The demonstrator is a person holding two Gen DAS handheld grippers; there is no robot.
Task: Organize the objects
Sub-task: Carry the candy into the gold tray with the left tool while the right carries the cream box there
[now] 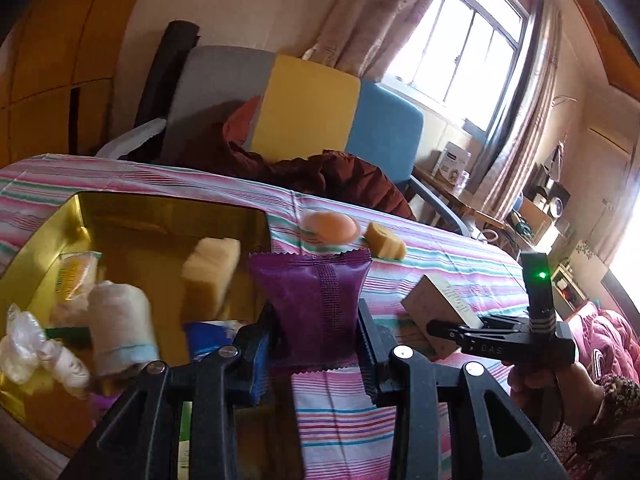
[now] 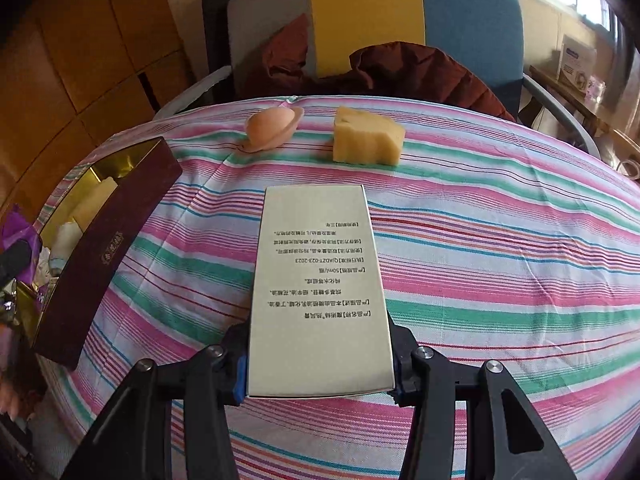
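Observation:
My left gripper (image 1: 316, 340) is shut on a purple snack packet (image 1: 312, 300), held just right of the gold-lined box (image 1: 60, 224). That box holds a yellow sponge block (image 1: 210, 276), a white roll (image 1: 120, 320), a yellow sachet and some clear wrap. My right gripper (image 2: 320, 364) is shut on a white printed carton (image 2: 318, 288) above the striped cloth; the carton (image 1: 436, 300) also shows in the left wrist view. At the far edge lie a peach ringed ball (image 2: 272, 126) and another yellow sponge (image 2: 366, 140). The box's maroon wall (image 2: 104, 256) is at left.
The striped tablecloth (image 2: 500, 240) covers a round-edged table. Behind it stands a chair with a grey, yellow and blue back (image 2: 368, 16), with a brown jacket (image 2: 420, 68) draped on it. A cluttered side desk (image 1: 460, 184) and a window sit at right.

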